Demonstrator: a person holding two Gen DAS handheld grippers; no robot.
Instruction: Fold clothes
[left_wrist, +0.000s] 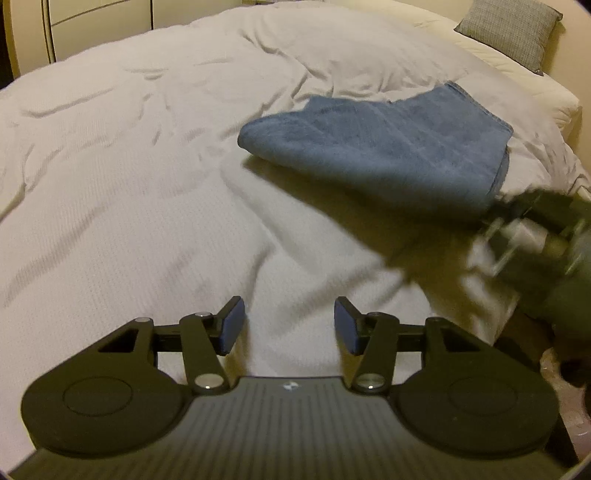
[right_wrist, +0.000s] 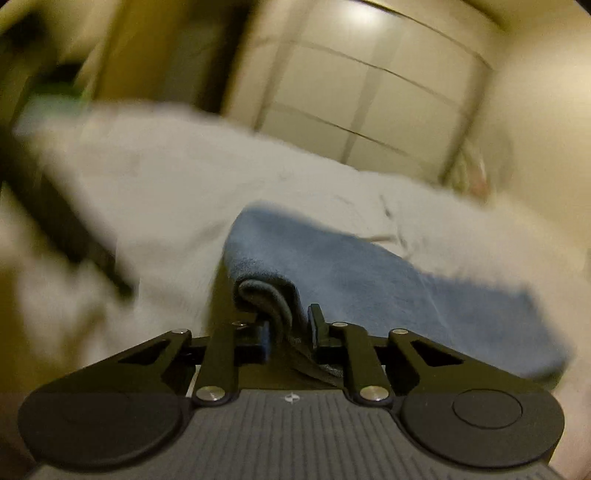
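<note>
**Right claw clamps the towel's folded corner; left claw hangs empty**

Blue towel (left_wrist: 376, 147) lies on the white duvet (left_wrist: 129, 166) of the bed, already doubled over; in the left wrist view it sits at approx 1 o'clock from the left claw (left_wrist: 290, 325), well apart from it; grey pillow (left_wrist: 509, 31) farther off at 2 o'clock, by the head of the bed.

Right claw (right_wrist: 290, 332) is pinched on the towel's thick rolled edge; in its own view the fabric bunches up at 12 o'clock, right between the pads, w/ the rest of the cloth trailing off toward 3 o'clock. In the left wrist view the right claw is only a dark blur at 3 o'clock, at the towel's near corner. That corner looks raised off the duvet; shadow underneath suggests so.

Left claw stands parted, nothing between the pads, just bare duvet beneath.

Handling, my guess: soft plush terry, light, no stiffness at all; it'll sag and drape from any single hold, and a one-corner lift will likely let the layers slide apart. Not slippery, not fragile; the pile should give the pads good bite. Best hold prob. the hemmed edge or a corner, taking all layers together; the free left claw would do well on the opposite corner of the same edge, so the fold stays square.
</note>
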